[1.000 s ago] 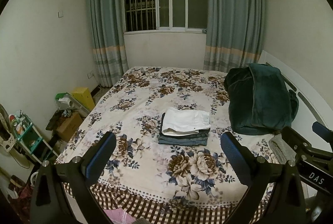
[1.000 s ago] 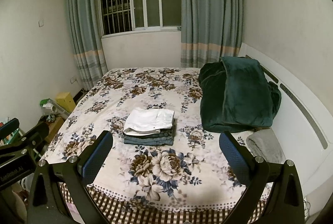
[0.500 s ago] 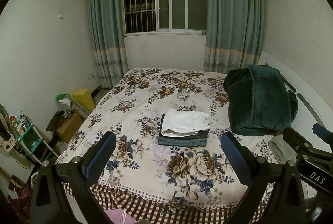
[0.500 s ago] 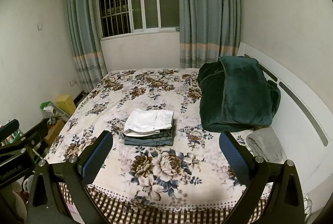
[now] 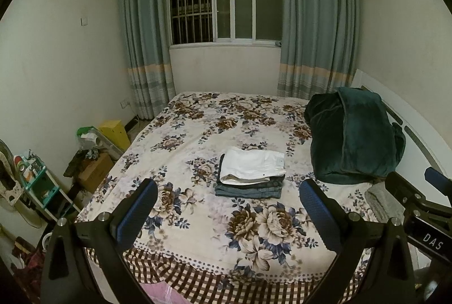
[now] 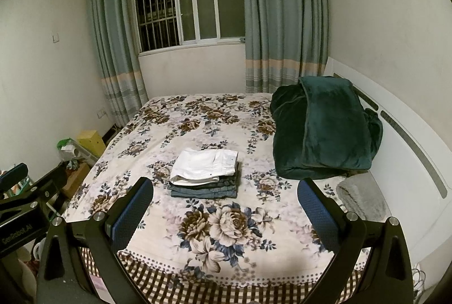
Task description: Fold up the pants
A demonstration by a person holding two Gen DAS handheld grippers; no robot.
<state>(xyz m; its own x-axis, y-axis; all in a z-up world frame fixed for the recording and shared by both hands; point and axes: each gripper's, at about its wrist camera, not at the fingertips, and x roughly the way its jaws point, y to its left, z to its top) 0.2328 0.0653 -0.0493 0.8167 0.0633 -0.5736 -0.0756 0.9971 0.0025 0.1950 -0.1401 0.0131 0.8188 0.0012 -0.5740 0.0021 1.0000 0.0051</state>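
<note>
A stack of folded pants lies in the middle of the flowered bed point(image 5: 197, 219) point(image 6: 175, 117). White pants point(image 5: 252, 165) point(image 6: 204, 163) are on top, and folded blue jeans point(image 5: 248, 189) point(image 6: 203, 189) lie under them. My left gripper point(image 5: 227, 212) hangs open over the bed's near edge, well short of the stack, with nothing between its fingers. My right gripper point(image 6: 224, 212) is open too, held back from the bed at about the same height. In the left wrist view the right gripper's body shows at the right edge.
A dark green blanket point(image 5: 353, 134) point(image 6: 325, 129) is heaped against the white headboard point(image 6: 409, 157) on the right. A grey pillow point(image 6: 361, 196) lies below it. Left of the bed stand a cardboard box point(image 5: 94, 171), a yellow box point(image 5: 114, 131) and a small shelf point(image 5: 36, 185). A curtained window point(image 5: 226, 2) is behind.
Both grippers have drawn back a little from the bed and tilted slightly upward. The stack of pants has not moved.
</note>
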